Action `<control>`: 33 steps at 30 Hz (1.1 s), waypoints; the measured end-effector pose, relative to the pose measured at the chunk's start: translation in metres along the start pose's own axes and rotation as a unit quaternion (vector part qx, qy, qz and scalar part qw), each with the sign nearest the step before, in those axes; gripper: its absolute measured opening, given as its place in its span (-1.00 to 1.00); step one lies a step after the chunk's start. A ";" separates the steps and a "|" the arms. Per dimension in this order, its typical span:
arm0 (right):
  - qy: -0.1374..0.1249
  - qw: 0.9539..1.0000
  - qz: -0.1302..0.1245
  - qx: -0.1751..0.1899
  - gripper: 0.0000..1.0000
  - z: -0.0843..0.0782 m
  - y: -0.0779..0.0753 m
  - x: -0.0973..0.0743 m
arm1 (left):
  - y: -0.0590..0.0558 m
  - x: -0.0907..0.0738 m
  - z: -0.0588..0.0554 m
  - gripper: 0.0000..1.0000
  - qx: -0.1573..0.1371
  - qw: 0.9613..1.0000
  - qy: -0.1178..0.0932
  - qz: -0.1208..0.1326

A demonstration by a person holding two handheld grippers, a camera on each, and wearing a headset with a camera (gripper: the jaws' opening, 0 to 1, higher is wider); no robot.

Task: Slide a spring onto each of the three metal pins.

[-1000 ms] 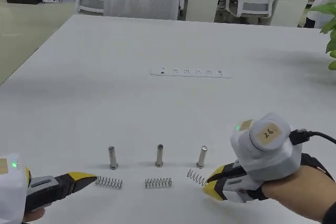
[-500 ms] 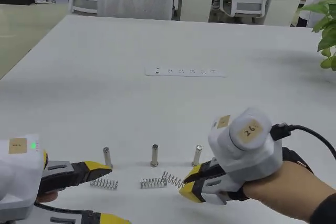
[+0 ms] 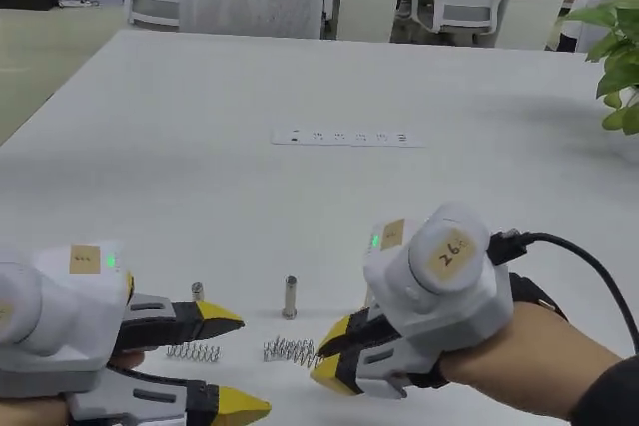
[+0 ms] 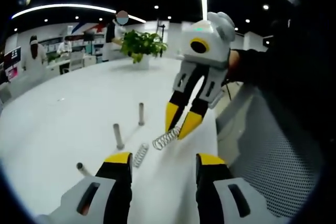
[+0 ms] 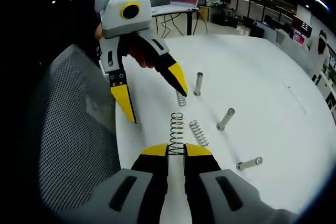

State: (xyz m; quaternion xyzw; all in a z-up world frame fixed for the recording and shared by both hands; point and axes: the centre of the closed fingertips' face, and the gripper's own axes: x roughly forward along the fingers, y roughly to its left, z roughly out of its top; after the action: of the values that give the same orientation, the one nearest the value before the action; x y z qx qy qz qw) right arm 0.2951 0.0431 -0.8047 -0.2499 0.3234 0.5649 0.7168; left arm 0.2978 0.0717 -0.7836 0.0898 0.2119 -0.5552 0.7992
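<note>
Three short metal pins stand in a row on the white table; the left pin (image 3: pixel 197 292) and middle pin (image 3: pixel 290 298) show in the head view, and the third is behind my right gripper. My right gripper (image 3: pixel 327 354) (image 5: pixel 176 153) is shut on one end of a spring (image 5: pixel 177 128) (image 4: pixel 165 138), just in front of the middle pin. A second spring (image 5: pixel 198 132) lies beside it. A third spring (image 3: pixel 193 352) lies by the left pin. My left gripper (image 3: pixel 228 361) (image 4: pixel 164 160) is open with nothing in it, its upper fingertip just above the third spring.
A white power strip (image 3: pixel 346 137) lies mid-table. Office chairs (image 3: pixel 255 2) and desks stand behind the far edge, and a green plant (image 3: pixel 619 47) is at the right. A black cable (image 3: pixel 574 256) trails from my right gripper. A mesh chair back (image 5: pixel 73 129) is near the front edge.
My right gripper has carried the spring left, from the right pin to in front of the middle pin. My left gripper has moved right and opened its jaws.
</note>
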 end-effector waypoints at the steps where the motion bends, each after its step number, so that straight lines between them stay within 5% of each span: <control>1: -0.001 1.000 0.001 -0.003 -0.85 0.001 0.001 0.000 | 0.000 0.000 0.000 -0.25 0.001 1.000 -0.002 0.000; 21: 0.005 0.996 0.046 -0.074 -0.85 0.006 0.023 0.002 | -0.015 0.007 -0.005 -0.64 0.034 0.999 0.004 -0.028; 33: 0.001 0.995 0.057 -0.078 -0.85 0.007 0.026 -0.002 | -0.020 0.007 -0.006 -0.90 0.052 0.998 0.006 -0.039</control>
State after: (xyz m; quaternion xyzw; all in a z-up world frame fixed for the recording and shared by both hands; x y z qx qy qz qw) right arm 0.2711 0.0533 -0.7985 -0.2870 0.2928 0.6279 0.6616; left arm 0.2798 0.0608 -0.7905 0.1259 0.1911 -0.5957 0.7699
